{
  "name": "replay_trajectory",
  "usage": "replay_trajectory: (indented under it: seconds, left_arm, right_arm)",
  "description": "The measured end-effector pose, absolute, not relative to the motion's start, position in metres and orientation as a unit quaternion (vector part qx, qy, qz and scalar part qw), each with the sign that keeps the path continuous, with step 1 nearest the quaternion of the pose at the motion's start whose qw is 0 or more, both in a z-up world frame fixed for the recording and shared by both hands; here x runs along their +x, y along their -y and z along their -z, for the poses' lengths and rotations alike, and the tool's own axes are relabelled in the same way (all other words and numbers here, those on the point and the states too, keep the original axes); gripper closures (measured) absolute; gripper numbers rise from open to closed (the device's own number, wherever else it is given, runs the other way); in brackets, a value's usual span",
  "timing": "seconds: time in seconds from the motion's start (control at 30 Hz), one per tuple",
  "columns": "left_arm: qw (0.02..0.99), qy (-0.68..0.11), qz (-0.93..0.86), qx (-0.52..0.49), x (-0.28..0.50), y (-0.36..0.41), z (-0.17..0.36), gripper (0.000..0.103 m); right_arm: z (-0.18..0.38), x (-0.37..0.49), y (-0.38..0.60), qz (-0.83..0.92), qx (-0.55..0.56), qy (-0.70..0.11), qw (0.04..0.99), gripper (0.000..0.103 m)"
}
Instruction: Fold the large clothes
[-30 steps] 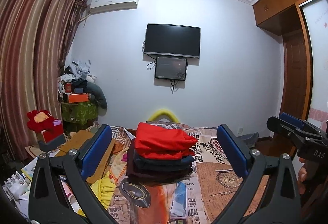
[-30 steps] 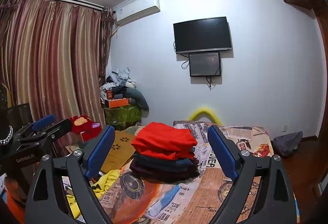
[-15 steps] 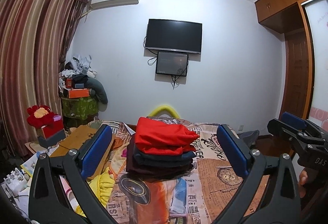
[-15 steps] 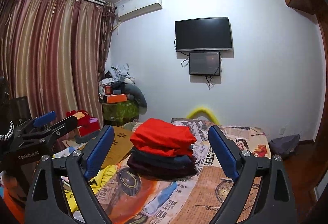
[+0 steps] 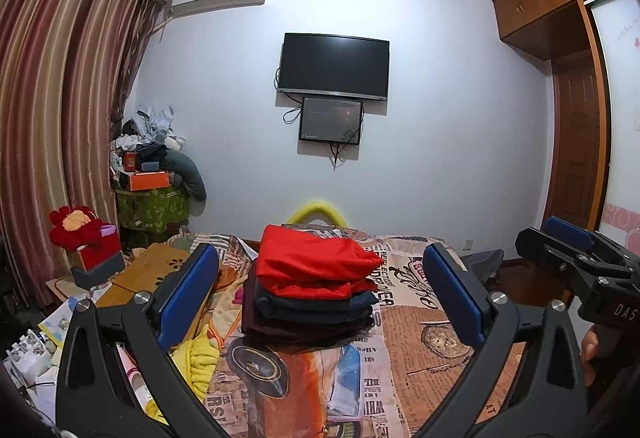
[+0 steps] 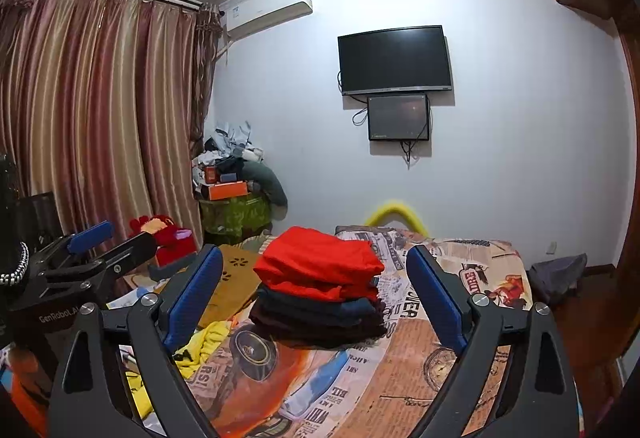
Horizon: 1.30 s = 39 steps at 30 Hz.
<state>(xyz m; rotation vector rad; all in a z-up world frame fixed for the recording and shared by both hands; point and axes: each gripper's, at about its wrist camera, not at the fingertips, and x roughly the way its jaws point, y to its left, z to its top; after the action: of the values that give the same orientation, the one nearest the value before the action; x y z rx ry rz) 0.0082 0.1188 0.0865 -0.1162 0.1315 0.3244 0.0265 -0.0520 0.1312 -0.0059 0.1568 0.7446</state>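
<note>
A stack of folded clothes [image 5: 316,290] [image 6: 320,286] rests on the bed, a red garment [image 5: 312,266] on top of dark blue and maroon ones. My left gripper [image 5: 320,294] is open, raised above the bed short of the stack, nothing between its blue pads. My right gripper [image 6: 316,290] is open as well, held level and empty, framing the stack from the right. Each gripper shows in the other's view: the right one [image 5: 576,258] at the right edge, the left one [image 6: 100,250] at the left edge. A crumpled yellow garment [image 5: 200,354] [image 6: 200,342] lies at the bed's left side.
The bed has a printed newspaper-pattern cover [image 5: 420,350]. A wooden lap table [image 5: 156,266] and clutter sit left of the bed. A red plush toy [image 5: 76,230], a heaped green cabinet [image 5: 152,205], curtains [image 5: 48,117], a wall TV [image 5: 334,65] and a wooden door [image 5: 576,157] surround it.
Both grippers have tilted slightly up, so the stack sits a little lower in view. Both stay open and empty; the clothes have not moved.
</note>
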Motion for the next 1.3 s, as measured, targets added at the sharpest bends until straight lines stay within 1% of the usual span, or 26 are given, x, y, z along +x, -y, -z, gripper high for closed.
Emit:
replay_trajectory:
  seconds: [1.3]
  left_arm:
    - [0.986, -0.076, -0.137, -0.054, 0.020, -0.118, -0.082, 0.000]
  right_arm:
    - [-0.129, 0.035, 0.057, -0.362, 0.007, -0.087, 0.928, 0.011]
